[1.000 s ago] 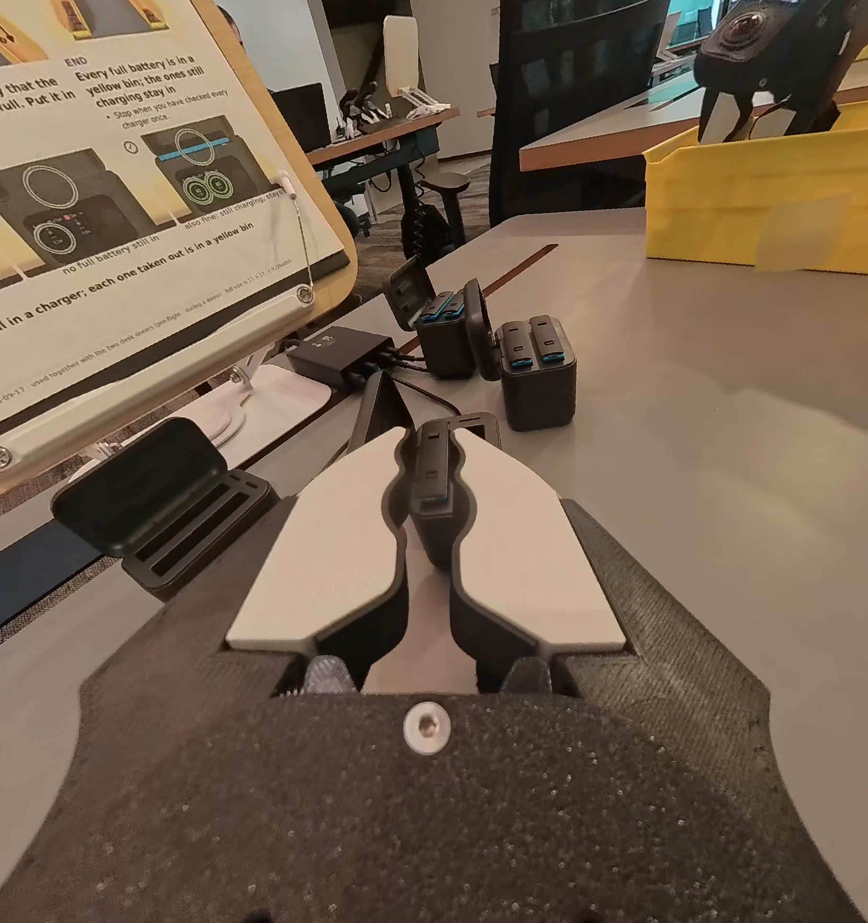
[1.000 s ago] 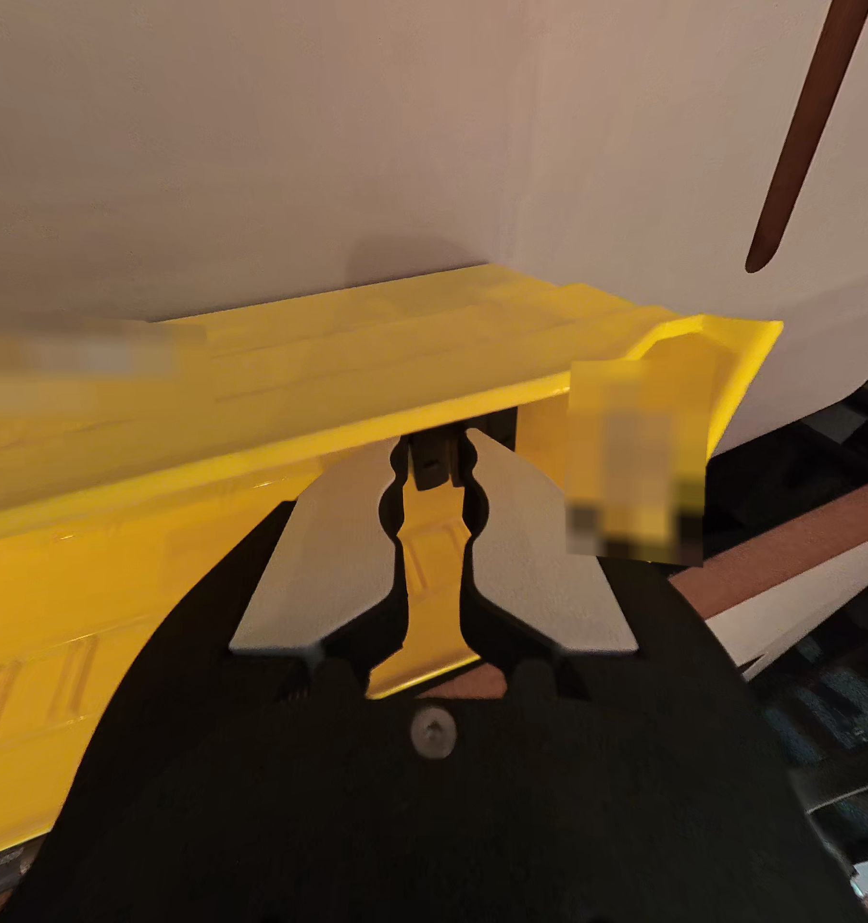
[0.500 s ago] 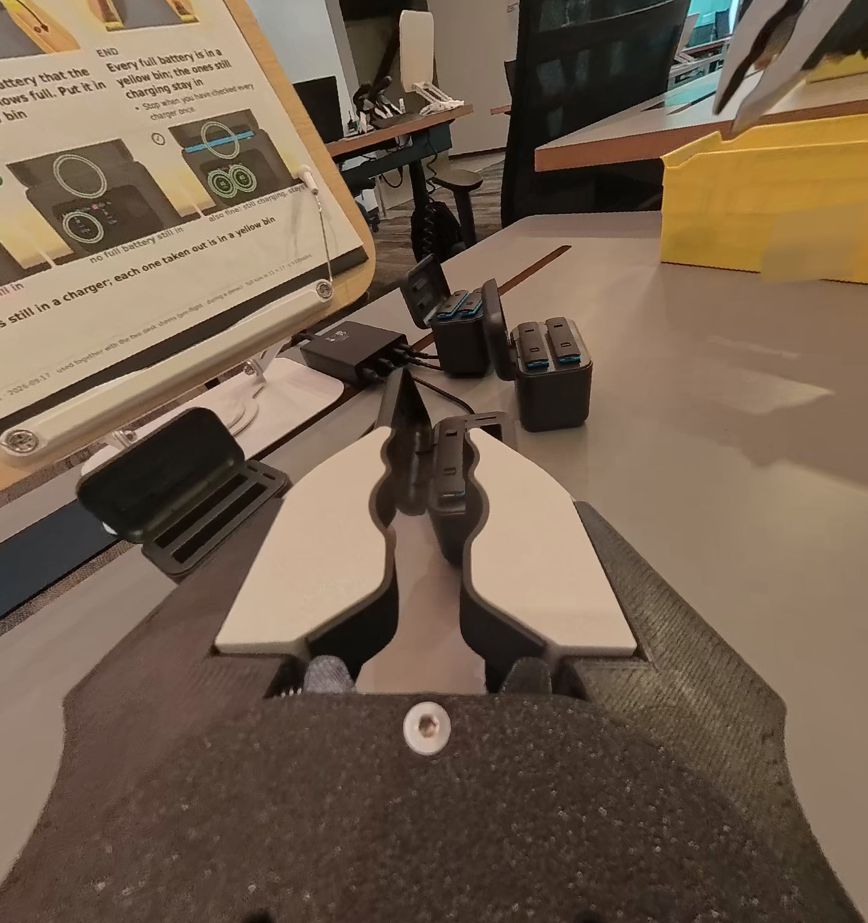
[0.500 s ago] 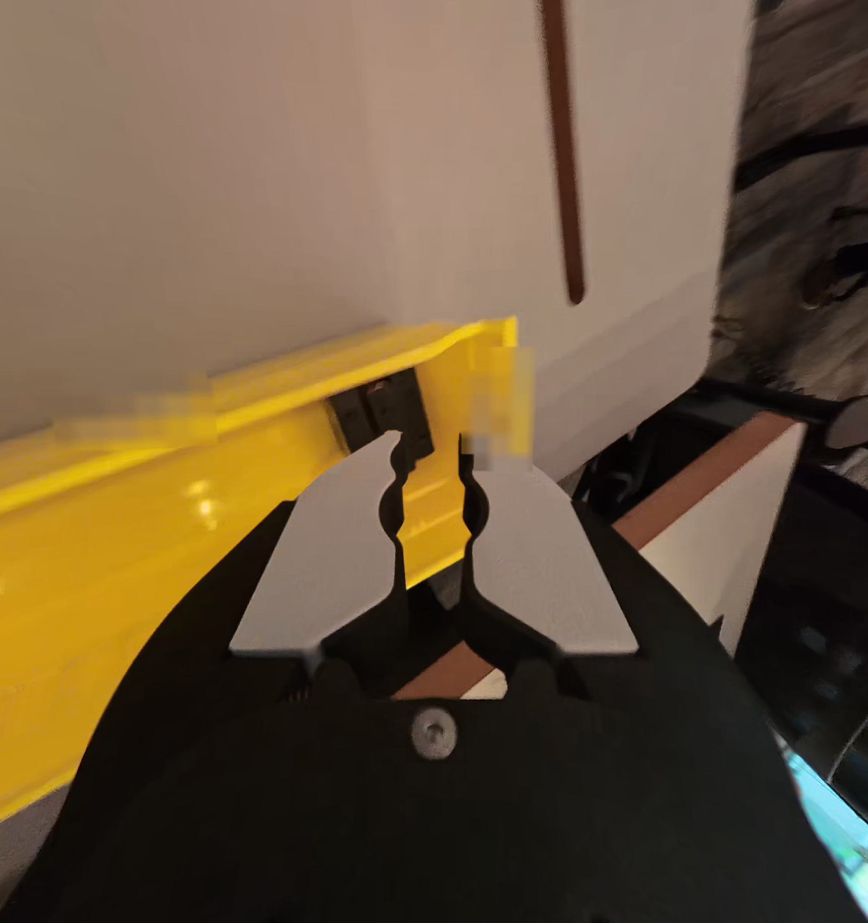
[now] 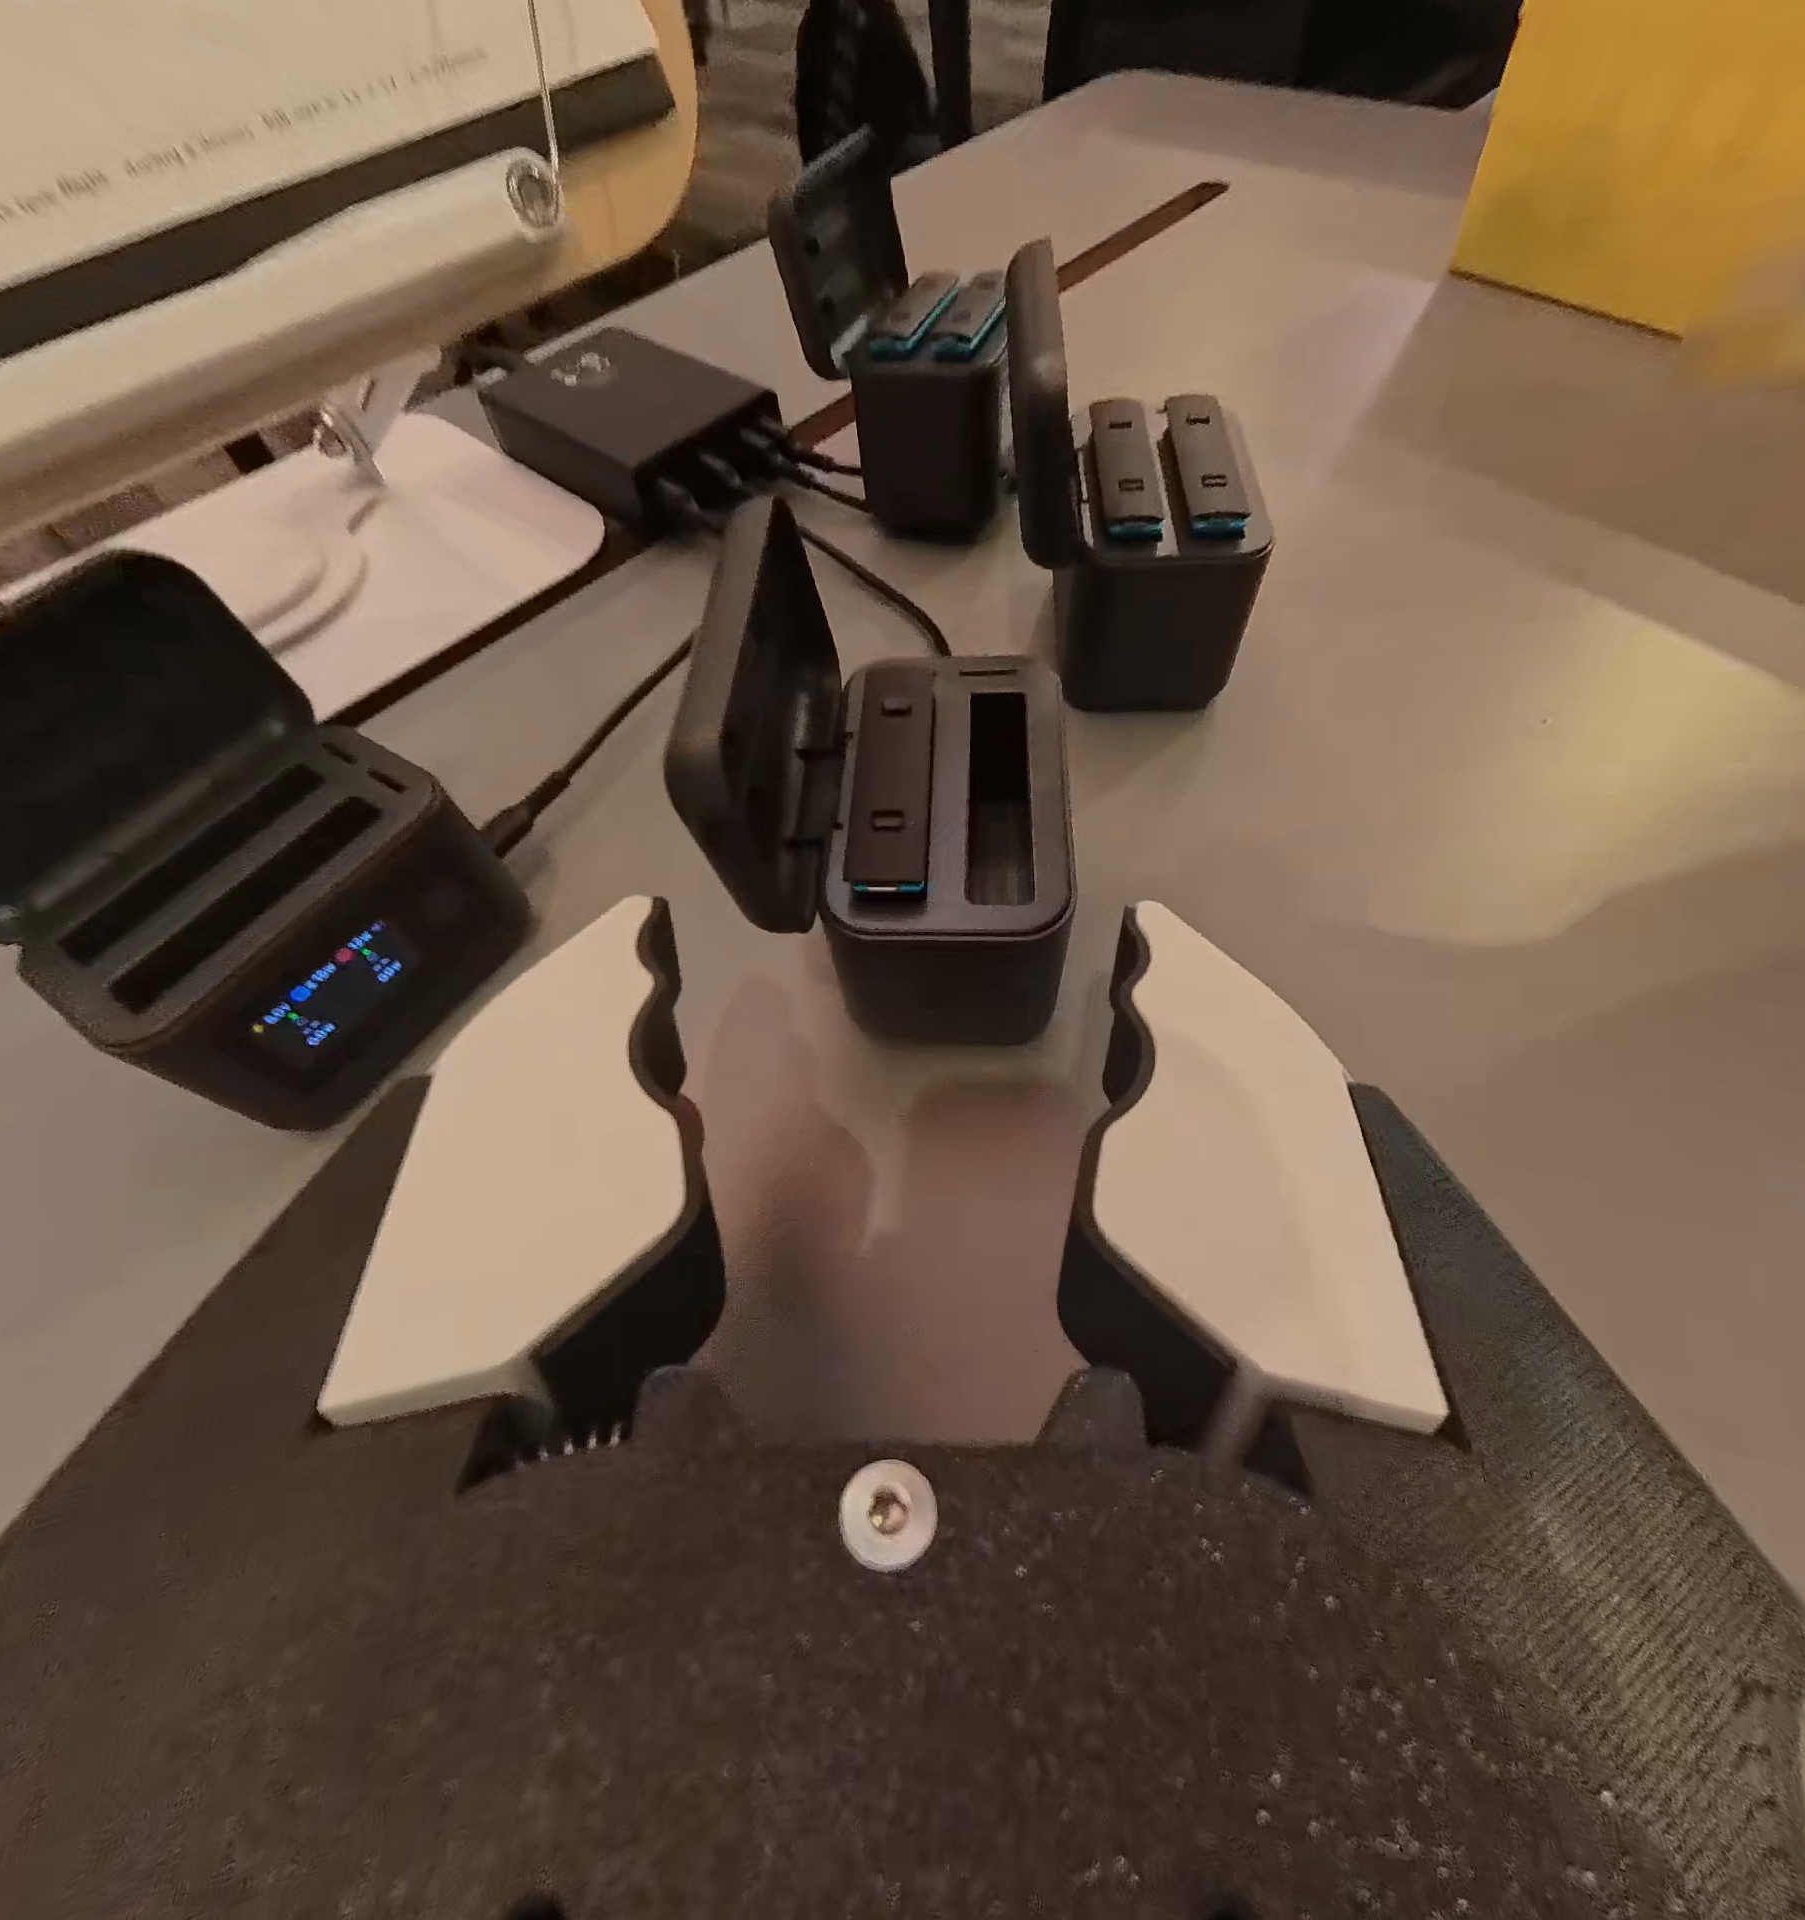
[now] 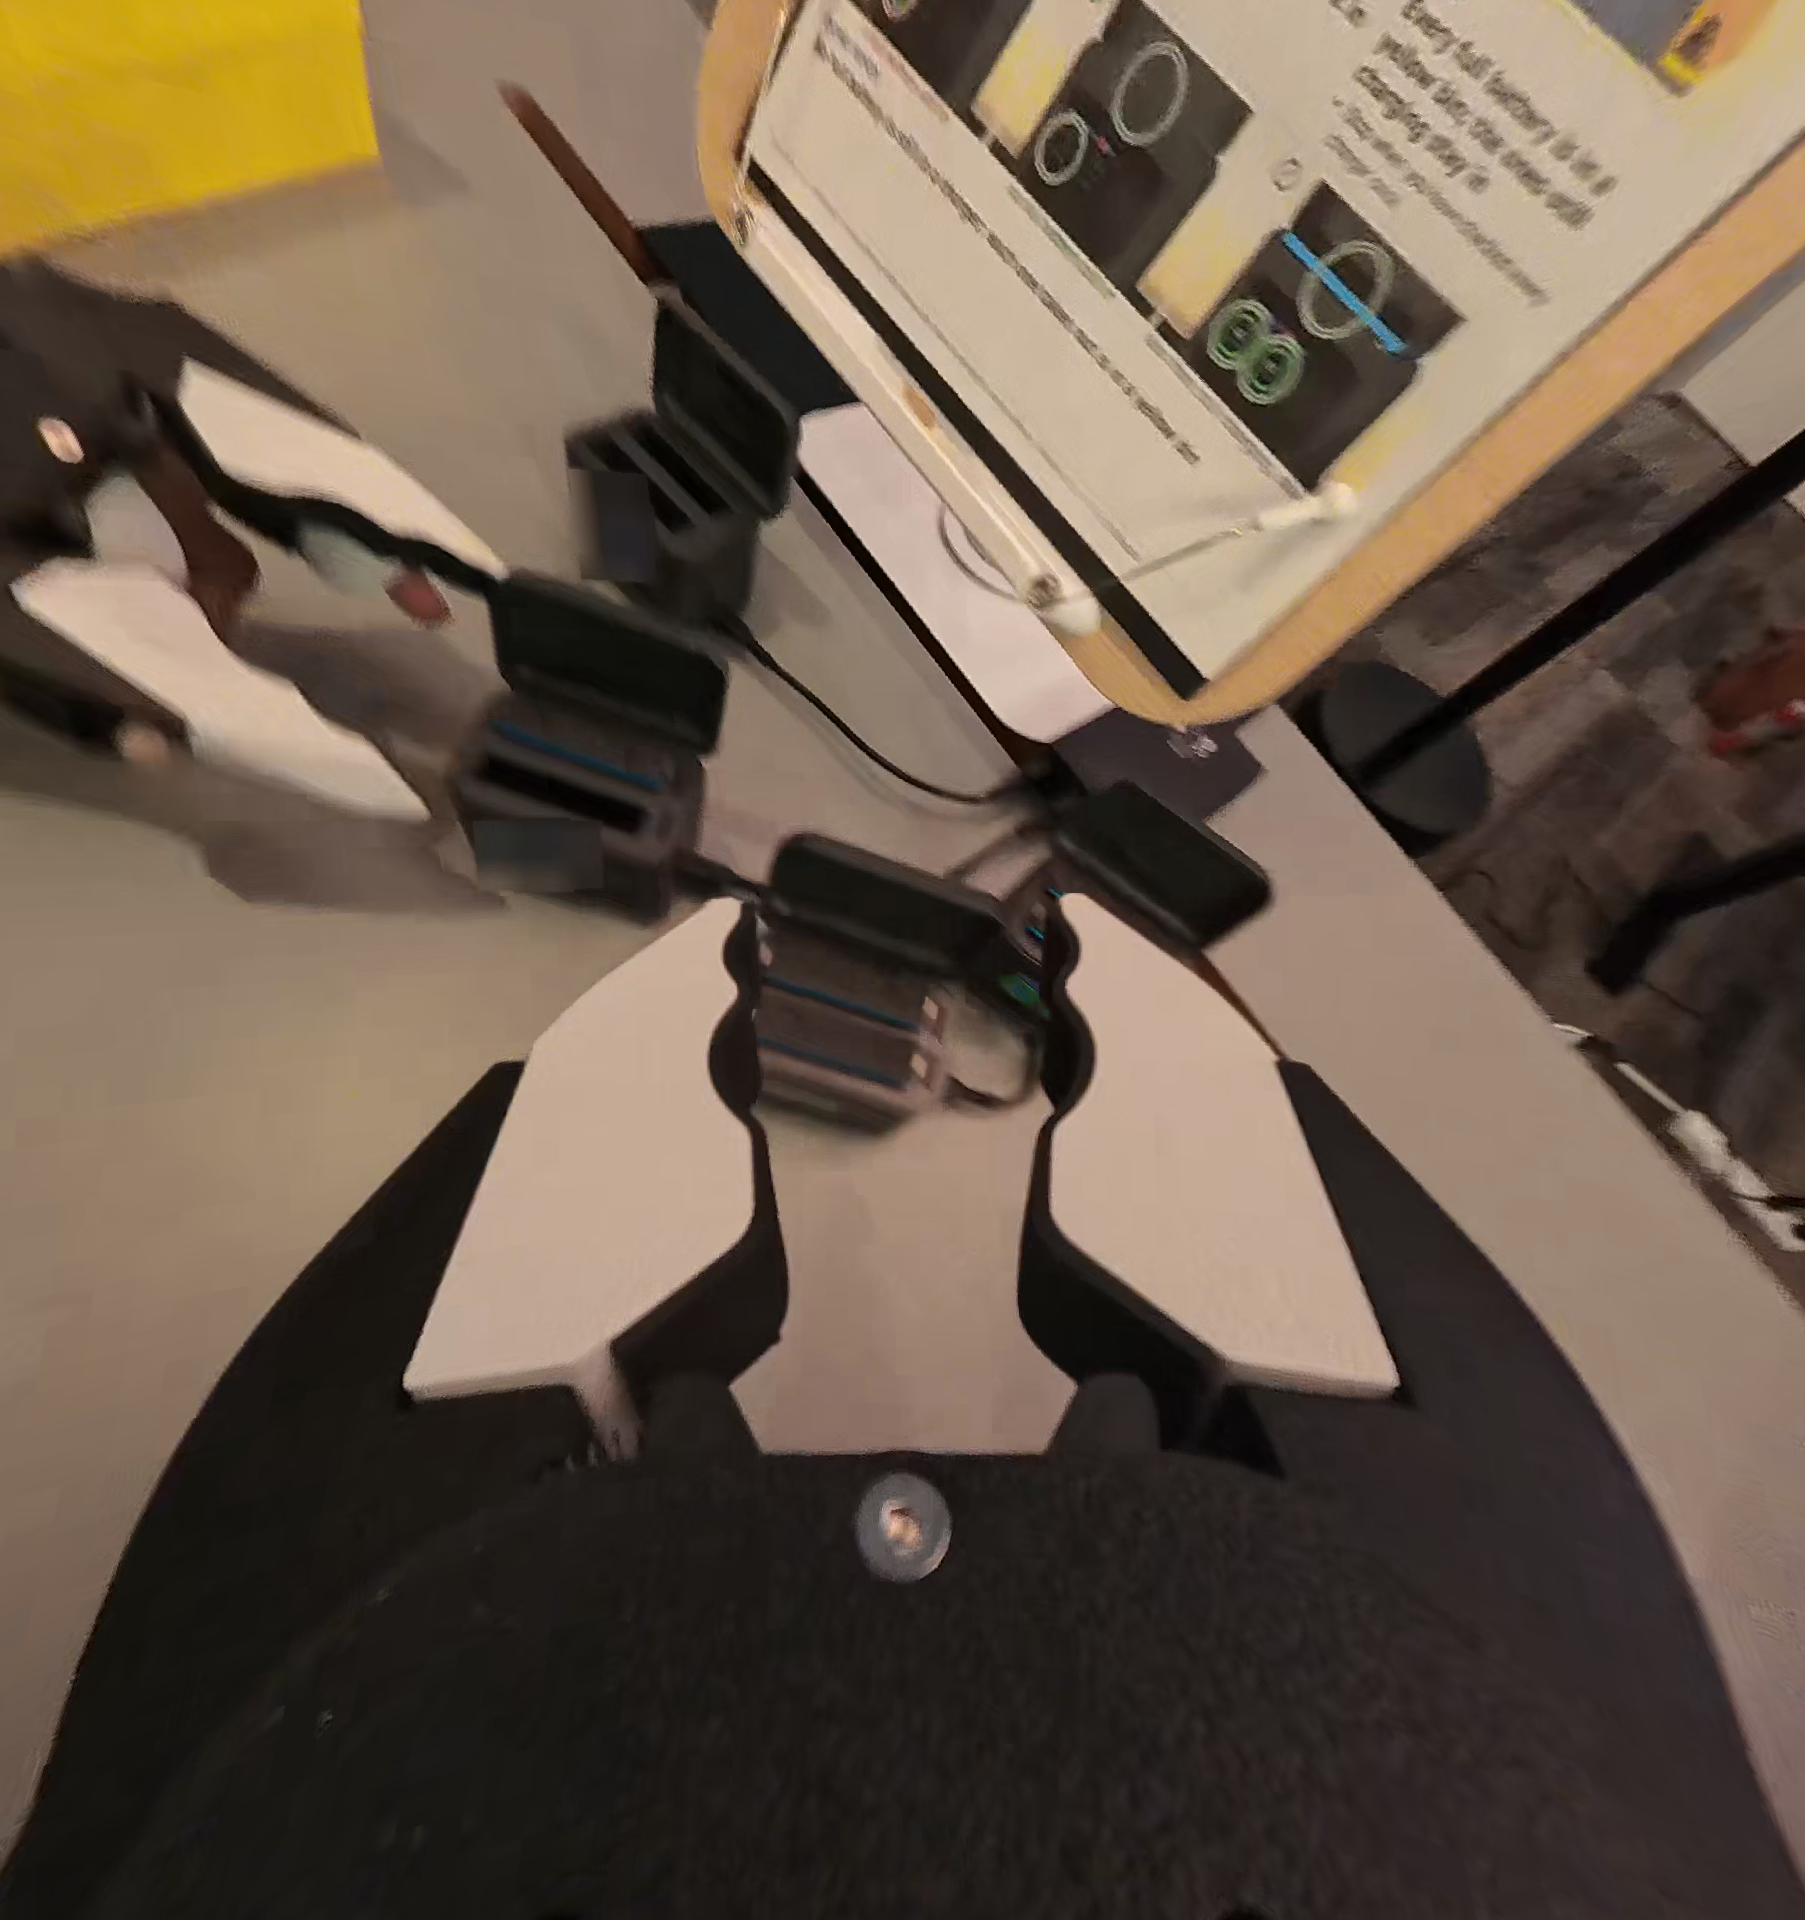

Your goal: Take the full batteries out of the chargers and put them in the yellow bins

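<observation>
My left gripper (image 5: 893, 920) is open and empty, just short of the near charger (image 5: 945, 966). That charger's lid is up, with one battery (image 5: 887, 790) in its left slot and the right slot empty. Two farther chargers (image 5: 929, 436) (image 5: 1163, 623) each hold two batteries. A charger with a lit display (image 5: 254, 935) at left has empty slots. My right gripper (image 6: 903, 909) is open and empty, with a two-battery charger (image 6: 846, 1039) beyond its tips. The yellow bin (image 5: 1656, 156) stands at far right, and it also shows in the right wrist view (image 6: 150, 94).
A black power hub (image 5: 628, 416) with cables feeds the chargers. A wooden-edged instruction board (image 5: 254, 156) leans over the table's left side and fills the upper right of the right wrist view (image 6: 1241, 260). The left gripper (image 6: 233, 582) shows blurred there.
My left gripper opened wide, let go of the battery in the near charger and drew back. My right gripper released its battery in the yellow bin and swung over to the chargers.
</observation>
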A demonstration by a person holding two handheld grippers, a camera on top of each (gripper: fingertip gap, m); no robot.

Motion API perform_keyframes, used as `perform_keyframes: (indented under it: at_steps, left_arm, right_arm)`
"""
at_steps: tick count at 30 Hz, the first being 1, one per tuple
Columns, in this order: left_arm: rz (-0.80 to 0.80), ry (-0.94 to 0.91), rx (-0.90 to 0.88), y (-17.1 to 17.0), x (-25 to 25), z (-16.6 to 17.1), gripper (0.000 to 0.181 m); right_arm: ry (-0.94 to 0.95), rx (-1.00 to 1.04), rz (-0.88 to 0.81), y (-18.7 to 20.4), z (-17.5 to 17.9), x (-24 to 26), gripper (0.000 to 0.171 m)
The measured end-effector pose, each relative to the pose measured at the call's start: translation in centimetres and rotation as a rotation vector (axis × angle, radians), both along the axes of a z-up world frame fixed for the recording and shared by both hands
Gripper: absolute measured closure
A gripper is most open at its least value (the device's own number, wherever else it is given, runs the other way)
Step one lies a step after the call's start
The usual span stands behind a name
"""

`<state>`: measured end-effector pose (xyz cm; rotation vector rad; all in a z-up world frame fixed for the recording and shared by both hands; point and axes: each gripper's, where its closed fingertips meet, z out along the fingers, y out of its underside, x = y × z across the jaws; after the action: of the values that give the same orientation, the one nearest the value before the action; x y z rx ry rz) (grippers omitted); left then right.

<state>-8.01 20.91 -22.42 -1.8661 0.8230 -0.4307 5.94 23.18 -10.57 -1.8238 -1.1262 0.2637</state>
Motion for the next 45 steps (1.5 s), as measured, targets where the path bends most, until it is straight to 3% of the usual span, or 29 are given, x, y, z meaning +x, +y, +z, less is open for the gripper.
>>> perform_keyframes:
  at_steps: [2, 9, 15, 19, 45]
  left_arm:
    - [0.033, 0.011, -0.03, 0.2, 0.3, -0.5, 0.101]
    - [0.074, 0.11, -0.1, 0.5, 1.0, -2.7, 0.104]
    - [0.07, 0.12, -0.116, 0.4, 1.1, -3.0, 0.129]
    - [0.069, 0.132, -0.11, 0.3, 1.0, -3.1, 0.129]
    - [0.051, 0.145, -0.131, 0.2, 0.7, -3.2, 0.129]
  right_arm:
    - [0.065, -0.016, -0.019, -0.2, -1.3, -2.7, 0.111]
    - [0.241, -0.165, -0.085, -1.4, -5.9, -9.5, 0.107]
    - [0.225, -0.193, -0.164, -1.1, -9.2, -11.5, 0.106]
    - [0.194, -0.208, -0.183, -0.7, -10.7, -12.2, 0.104]
    - [0.244, -0.177, -0.239, 0.6, -11.6, -13.0, 0.113]
